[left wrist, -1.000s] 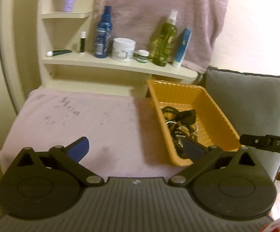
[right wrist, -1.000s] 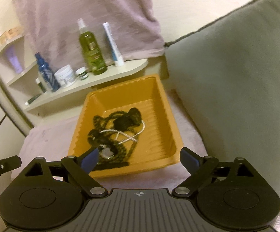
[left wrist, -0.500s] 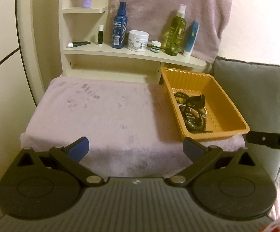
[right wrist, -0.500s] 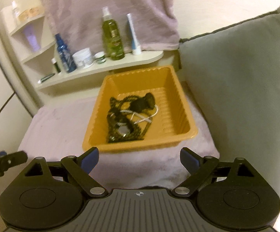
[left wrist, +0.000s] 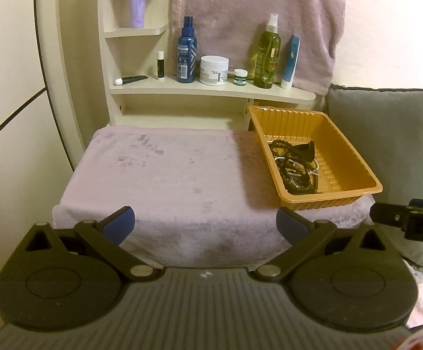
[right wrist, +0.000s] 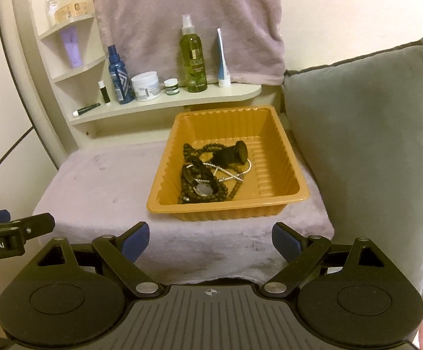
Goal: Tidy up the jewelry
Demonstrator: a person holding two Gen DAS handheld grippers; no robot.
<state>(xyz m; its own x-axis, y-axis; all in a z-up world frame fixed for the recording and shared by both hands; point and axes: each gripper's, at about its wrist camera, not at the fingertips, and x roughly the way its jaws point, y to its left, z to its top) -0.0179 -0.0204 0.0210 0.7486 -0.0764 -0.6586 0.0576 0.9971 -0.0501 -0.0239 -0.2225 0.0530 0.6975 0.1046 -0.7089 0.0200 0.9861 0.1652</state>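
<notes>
1. Left claw (left wrist: 205, 221): fingers spread wide apart, nothing between them. It hovers level, short of the near edge of the towel-covered table (left wrist: 164, 175) and well back from the task's things.
2. Shelf (left wrist: 211, 89) behind the table: carries a blue spray bottle (left wrist: 186, 55), a white jar (left wrist: 214, 70) and a green spray bottle (left wrist: 267, 55). Risk: these stand upright and close together, so a reach carried too far over the table could knock one down.
3. Orange tray (right wrist: 211, 207): sits on the table's right part, just beside a grey cushion (right wrist: 366, 145).
4. Jewelry (right wrist: 211, 175): lies inside the orange tray as one heap of dark bead strands, a pale chain and a dark spool-like piece. Risk: the strands cross one another, so lifting one would likely drag others out. The tray looks light and may slide on the plush towel.
5. Right claw (right wrist: 210, 240): fingers likewise wide apart and empty. It is held level, facing the tray from short of the table's front edge.
6. This arrangement fits jewelry already gathered, or jewelry awaiting sorting.
</notes>
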